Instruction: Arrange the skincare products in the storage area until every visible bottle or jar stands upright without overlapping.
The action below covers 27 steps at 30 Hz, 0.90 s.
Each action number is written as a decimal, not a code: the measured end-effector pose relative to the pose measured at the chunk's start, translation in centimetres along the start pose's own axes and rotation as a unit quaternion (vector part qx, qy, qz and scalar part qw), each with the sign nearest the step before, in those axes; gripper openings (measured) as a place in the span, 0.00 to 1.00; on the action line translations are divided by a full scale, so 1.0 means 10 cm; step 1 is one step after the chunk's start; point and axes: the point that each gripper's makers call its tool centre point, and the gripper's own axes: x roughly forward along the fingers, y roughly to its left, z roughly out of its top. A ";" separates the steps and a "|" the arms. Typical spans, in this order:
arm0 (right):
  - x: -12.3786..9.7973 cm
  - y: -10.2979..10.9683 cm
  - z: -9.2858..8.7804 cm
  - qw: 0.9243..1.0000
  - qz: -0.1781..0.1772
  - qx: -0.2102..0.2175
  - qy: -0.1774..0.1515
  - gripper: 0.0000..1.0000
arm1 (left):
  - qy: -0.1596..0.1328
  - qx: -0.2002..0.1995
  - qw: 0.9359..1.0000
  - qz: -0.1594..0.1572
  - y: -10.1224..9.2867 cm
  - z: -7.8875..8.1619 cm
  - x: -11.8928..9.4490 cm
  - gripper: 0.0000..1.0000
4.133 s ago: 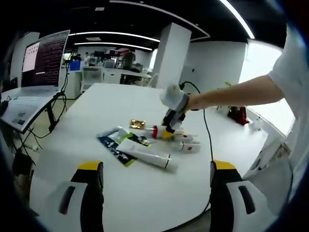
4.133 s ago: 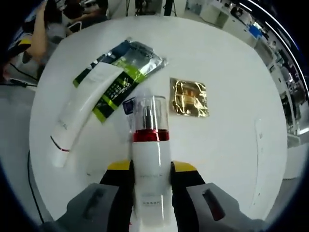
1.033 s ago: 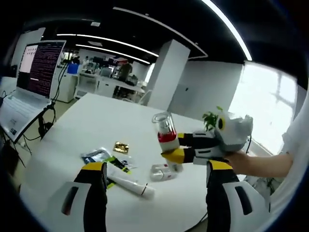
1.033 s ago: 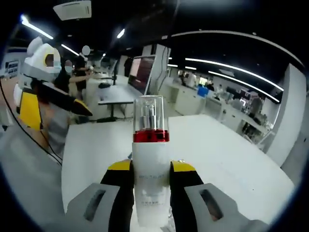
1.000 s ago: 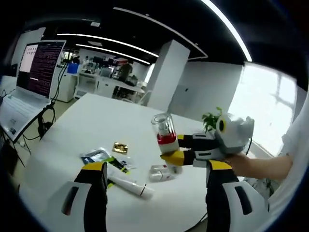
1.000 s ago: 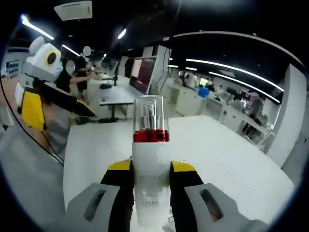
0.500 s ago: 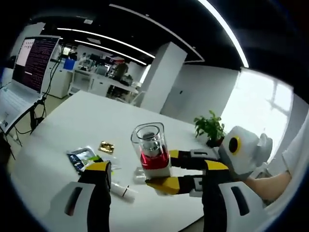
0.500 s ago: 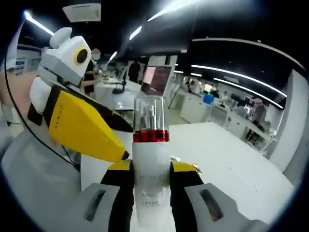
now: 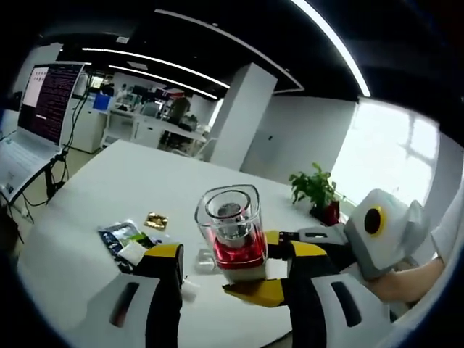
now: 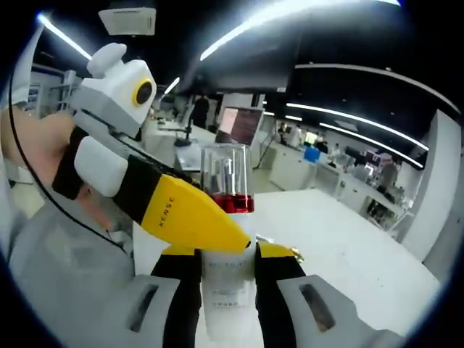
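A white bottle (image 10: 226,286) with a red band and clear cap stands upright in the air, with my right gripper (image 10: 228,254) shut on its body. In the left gripper view the same bottle (image 9: 230,230) sits between my left gripper's (image 9: 233,252) open jaws, which flank it with small gaps. The right gripper (image 9: 250,267) reaches in from the right there. One yellow jaw of the left gripper (image 10: 233,233) crosses in front of the bottle near the red band. A white tube (image 9: 133,253), dark sachets (image 9: 117,235) and a gold sachet (image 9: 154,220) lie flat on the white table (image 9: 109,185).
A laptop on a stand (image 9: 45,101) is at the table's far left. A potted plant (image 9: 315,192) stands at the far right corner. A person's hand (image 10: 29,145) holds the left gripper. Desks and a pillar fill the room behind.
The left gripper has moved in on the held bottle and its jaws have narrowed around it. The right gripper keeps its hold, with the bottle upright.
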 end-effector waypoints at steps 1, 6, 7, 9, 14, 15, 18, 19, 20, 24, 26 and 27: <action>-0.02 0.01 0.01 1.000 -0.001 -0.001 -0.001 0.27 | 0.000 0.001 1.000 0.000 -0.02 -0.01 0.00 0.47; -0.11 0.08 0.04 1.000 -0.004 0.004 -0.007 0.27 | -0.006 0.006 1.000 0.004 -0.07 -0.03 -0.04 0.44; -0.13 0.10 0.04 1.000 -0.004 0.006 -0.006 0.27 | -0.009 0.007 1.000 0.005 -0.07 -0.03 -0.05 0.43; -0.14 0.12 0.03 1.000 -0.005 0.009 -0.006 0.27 | -0.012 0.008 1.000 0.005 -0.09 -0.04 -0.06 0.39; -0.18 0.19 0.08 1.000 -0.004 0.011 -0.008 0.27 | -0.014 0.024 1.000 0.004 -0.18 -0.05 -0.10 0.34; -0.18 0.18 0.08 1.000 -0.005 0.013 -0.006 0.27 | -0.023 0.025 0.999 0.001 -0.20 -0.02 -0.11 0.33; -0.18 0.18 0.08 1.000 -0.010 0.015 -0.003 0.27 | -0.018 0.028 0.999 -0.003 -0.21 -0.03 -0.11 0.32; -0.18 0.18 0.07 1.000 -0.012 0.018 -0.001 0.27 | -0.016 0.032 0.999 -0.003 -0.17 -0.03 -0.10 0.32; -0.17 0.18 0.07 1.000 -0.014 0.020 0.000 0.27 | -0.016 0.037 0.999 -0.005 -0.17 -0.02 -0.10 0.31; -0.17 0.16 0.06 0.999 -0.020 0.028 0.005 0.27 | -0.018 0.044 0.999 -0.012 -0.17 -0.02 -0.07 0.31; -0.16 0.14 0.05 0.999 -0.028 0.031 0.011 0.27 | -0.012 0.036 0.999 -0.023 -0.17 0.00 -0.05 0.29; -0.14 0.12 0.05 0.999 -0.032 0.038 0.013 0.27 | -0.006 0.028 0.999 -0.030 -0.17 0.00 -0.03 0.28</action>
